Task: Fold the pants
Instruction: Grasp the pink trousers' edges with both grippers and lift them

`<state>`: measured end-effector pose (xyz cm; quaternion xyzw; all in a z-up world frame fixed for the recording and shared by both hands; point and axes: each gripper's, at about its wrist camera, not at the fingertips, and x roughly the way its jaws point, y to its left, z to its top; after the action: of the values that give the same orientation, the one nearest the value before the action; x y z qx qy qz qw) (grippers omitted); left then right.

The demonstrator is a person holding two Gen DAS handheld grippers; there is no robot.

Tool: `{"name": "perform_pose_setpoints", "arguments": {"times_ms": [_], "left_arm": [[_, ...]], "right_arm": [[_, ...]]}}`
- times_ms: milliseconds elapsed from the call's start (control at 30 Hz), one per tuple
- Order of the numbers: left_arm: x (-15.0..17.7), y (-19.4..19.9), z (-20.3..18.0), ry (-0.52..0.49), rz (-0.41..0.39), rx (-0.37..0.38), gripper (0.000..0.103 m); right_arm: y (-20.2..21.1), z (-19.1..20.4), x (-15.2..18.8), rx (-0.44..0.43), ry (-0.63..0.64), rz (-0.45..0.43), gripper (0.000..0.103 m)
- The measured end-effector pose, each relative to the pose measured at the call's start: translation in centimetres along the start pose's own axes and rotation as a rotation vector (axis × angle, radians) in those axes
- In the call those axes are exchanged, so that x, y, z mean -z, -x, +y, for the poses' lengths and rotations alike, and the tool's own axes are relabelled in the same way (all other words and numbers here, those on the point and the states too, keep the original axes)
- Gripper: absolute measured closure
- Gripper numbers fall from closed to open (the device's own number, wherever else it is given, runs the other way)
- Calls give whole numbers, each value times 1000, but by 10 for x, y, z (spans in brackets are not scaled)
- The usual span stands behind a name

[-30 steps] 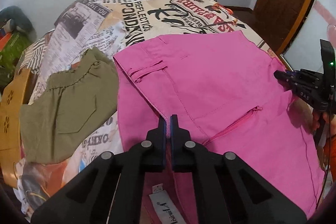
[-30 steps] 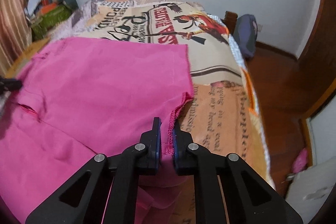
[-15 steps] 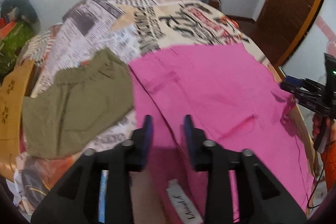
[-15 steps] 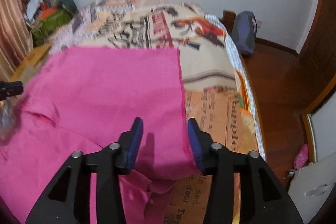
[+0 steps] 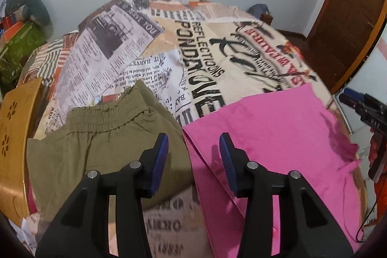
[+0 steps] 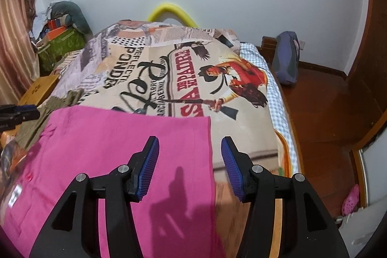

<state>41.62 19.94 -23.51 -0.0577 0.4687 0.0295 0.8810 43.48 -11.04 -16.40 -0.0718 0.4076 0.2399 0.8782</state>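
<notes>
left claw (image 5: 192, 156) and right claw (image 6: 189, 160) opening, nothing between, pink pants (image 6: 121, 142) flat on bedspread (image 6: 241, 134), olive pants (image 5: 96, 137) beside

Left hand-held gripper (image 5: 192, 149) and right hand-held gripper (image 6: 189, 151): jaws opening, nothing between, angled downward.

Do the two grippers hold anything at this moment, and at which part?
Nothing is held. The left gripper and right gripper are both opening, with nothing between the jaws; the pink pants lie flat on the bed below them.
</notes>
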Motion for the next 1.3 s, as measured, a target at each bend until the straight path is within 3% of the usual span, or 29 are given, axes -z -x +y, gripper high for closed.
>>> {"name": "perform_pose_setpoints", "arguments": {"times_ms": [300, 467, 533, 600, 633, 700, 900, 1167, 1300], "left_arm": [[9, -42, -5, -75, 64, 43, 59], [5, -48, 2, -43, 79, 100, 61], [4, -49, 3, -30, 78, 123, 67], [3, -50, 2, -26, 67, 130, 76], [3, -50, 2, -28, 63, 134, 78], [3, -51, -2, -28, 57, 120, 83], [-4, -34, -11, -81, -6, 46, 91], [-38, 19, -18, -75, -110, 16, 92], [-42, 53, -24, -92, -144, 43, 92]], "right_arm": [[-62, -12, -8, -36, 4, 107, 53], [-75, 0, -8, -45, 69, 121, 53], [-77, 3, -9, -33, 94, 121, 62], [-79, 5, -11, -7, 119, 127, 89], [-79, 5, -12, 9, 122, 128, 95], [-78, 3, -14, 7, 103, 118, 96], [-54, 9, -23, 47, 111, 30, 99], [-1, 1, -62, 37, 14, -96, 100], [31, 3, -67, 3, -3, -134, 100]]}}
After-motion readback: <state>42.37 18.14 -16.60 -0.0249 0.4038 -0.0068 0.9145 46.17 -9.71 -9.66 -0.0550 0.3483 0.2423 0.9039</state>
